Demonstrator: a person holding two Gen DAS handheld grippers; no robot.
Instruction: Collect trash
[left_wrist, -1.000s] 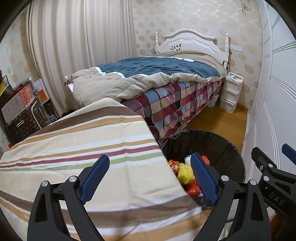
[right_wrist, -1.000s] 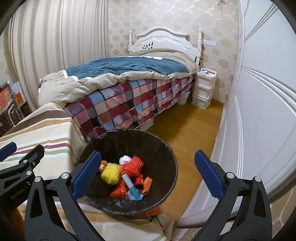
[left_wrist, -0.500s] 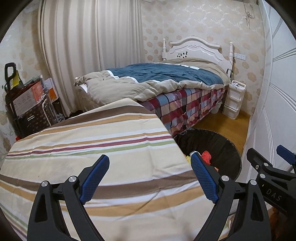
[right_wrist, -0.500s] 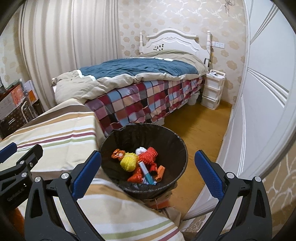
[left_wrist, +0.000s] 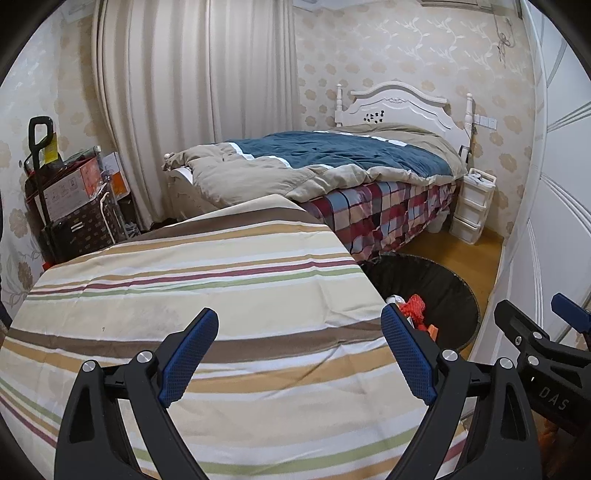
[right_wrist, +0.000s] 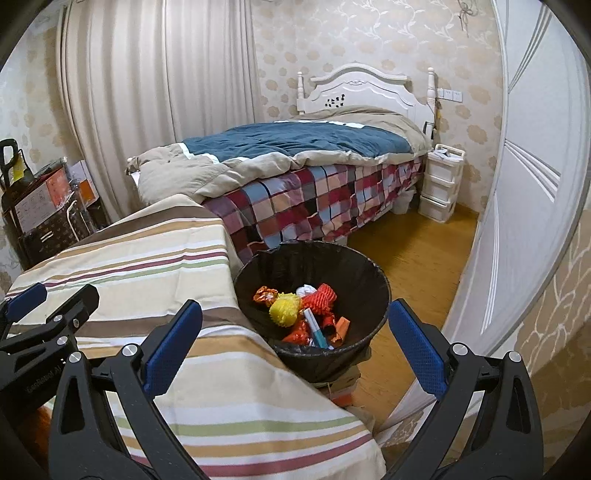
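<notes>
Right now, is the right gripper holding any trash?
No, the right gripper is open and empty, with the trash in the black bin.

Bare striped tablecloth (left_wrist: 207, 302) over table

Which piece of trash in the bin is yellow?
The spiky ball in the bin. It lies between orange-red pieces; the others are orange, red, white or blue.

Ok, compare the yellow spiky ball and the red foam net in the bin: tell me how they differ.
In the right wrist view, the yellow spiky ball is round and bristled; the red foam net is an open mesh sleeve, crumpled. The yellow spiky ball sits nearer the striped cloth; the red foam net lies further right, beside white paper. Both lie in the black-lined bin, and neither is held.
</notes>
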